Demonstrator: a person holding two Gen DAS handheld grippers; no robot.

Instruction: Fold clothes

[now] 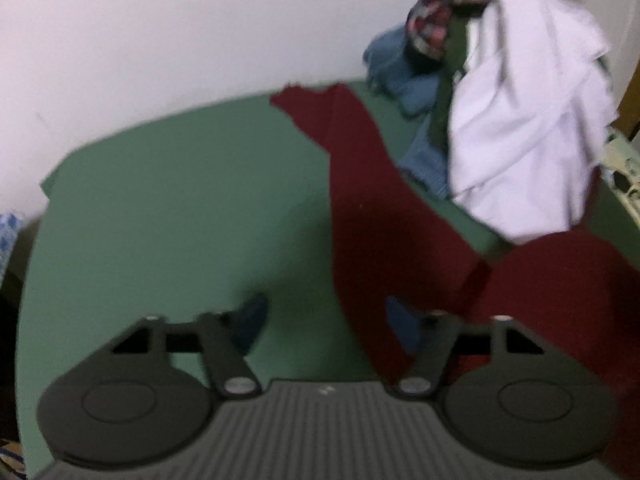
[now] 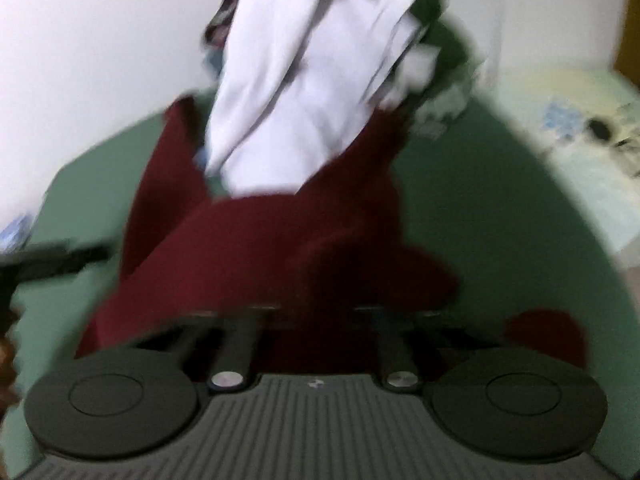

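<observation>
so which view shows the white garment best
The left wrist view: the white garment shows nearly whole, draped over the clothes pile, and fairly sharp. The right wrist view shows it closer but motion-blurred, with its top cut off by the frame.

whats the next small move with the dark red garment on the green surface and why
Probably draw the dark red garment toward the bare part of the green surface and spread it flat. It lies bunched and twisted, its far side tucked under the white cloth of the clothes pile. The left tool is open with cloth between its fingers; whether the right tool grips it is too blurred to tell.
</observation>
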